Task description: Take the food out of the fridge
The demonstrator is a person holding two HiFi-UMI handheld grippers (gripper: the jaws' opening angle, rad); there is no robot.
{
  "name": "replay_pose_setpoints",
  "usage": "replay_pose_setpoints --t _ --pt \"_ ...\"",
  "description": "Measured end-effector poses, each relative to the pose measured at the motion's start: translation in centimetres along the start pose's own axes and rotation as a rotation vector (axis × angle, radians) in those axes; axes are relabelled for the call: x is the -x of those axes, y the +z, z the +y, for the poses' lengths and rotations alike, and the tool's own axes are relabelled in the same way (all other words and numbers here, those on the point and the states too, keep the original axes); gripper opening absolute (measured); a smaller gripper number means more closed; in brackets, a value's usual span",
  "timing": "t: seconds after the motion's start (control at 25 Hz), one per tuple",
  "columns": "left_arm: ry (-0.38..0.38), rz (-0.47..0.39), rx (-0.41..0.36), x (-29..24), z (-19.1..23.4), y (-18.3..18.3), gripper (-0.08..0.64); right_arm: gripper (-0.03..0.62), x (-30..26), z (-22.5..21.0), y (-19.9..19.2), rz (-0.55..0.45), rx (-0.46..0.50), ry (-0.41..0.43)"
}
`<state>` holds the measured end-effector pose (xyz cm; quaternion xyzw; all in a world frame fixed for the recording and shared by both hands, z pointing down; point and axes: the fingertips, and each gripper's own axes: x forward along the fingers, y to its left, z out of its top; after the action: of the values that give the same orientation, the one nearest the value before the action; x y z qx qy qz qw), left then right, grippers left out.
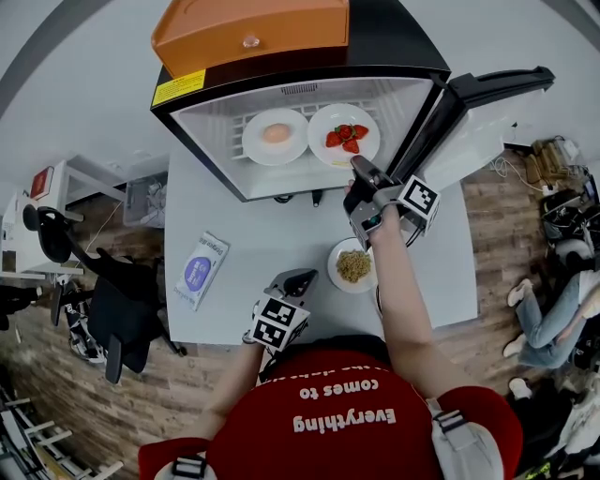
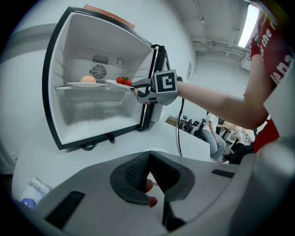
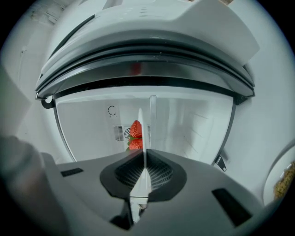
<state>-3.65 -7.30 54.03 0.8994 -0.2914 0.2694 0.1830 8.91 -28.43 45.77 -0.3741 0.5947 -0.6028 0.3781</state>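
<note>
An open mini fridge (image 1: pixel 208 141) stands on the white table (image 1: pixel 281 234). On its shelf sit two white plates: one with a pale round food (image 1: pixel 276 137), one with strawberries (image 1: pixel 344 134). My right gripper (image 1: pixel 359 171) reaches level into the fridge and is shut on the near rim of the strawberry plate (image 3: pixel 148 124); the strawberries (image 3: pixel 135 130) show just beyond the jaws. From the left gripper view, that plate (image 2: pixel 117 84) is held at the fridge's mouth. My left gripper (image 1: pixel 298 278) hovers low over the table's front, jaws together, nothing in them. A plate of noodles (image 1: pixel 353 265) lies next to it.
The fridge door (image 1: pixel 469 103) stands open to the right. An orange box (image 1: pixel 251 28) lies on top of the fridge. A blue-and-white packet (image 1: pixel 201 269) lies on the table's left part. A black chair (image 1: pixel 112 291) stands to the left; a person (image 1: pixel 553 300) sits to the right.
</note>
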Motion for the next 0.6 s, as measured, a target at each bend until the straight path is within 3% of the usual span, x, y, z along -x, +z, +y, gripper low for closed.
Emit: replay_pose_setpoints --t 0.6 --pt "0.022 -0.020 0.000 1.1 -0.7 -0.2 0.005 0.025 3.1 -0.1 -2.6 0.062 -0.006 -0.009"
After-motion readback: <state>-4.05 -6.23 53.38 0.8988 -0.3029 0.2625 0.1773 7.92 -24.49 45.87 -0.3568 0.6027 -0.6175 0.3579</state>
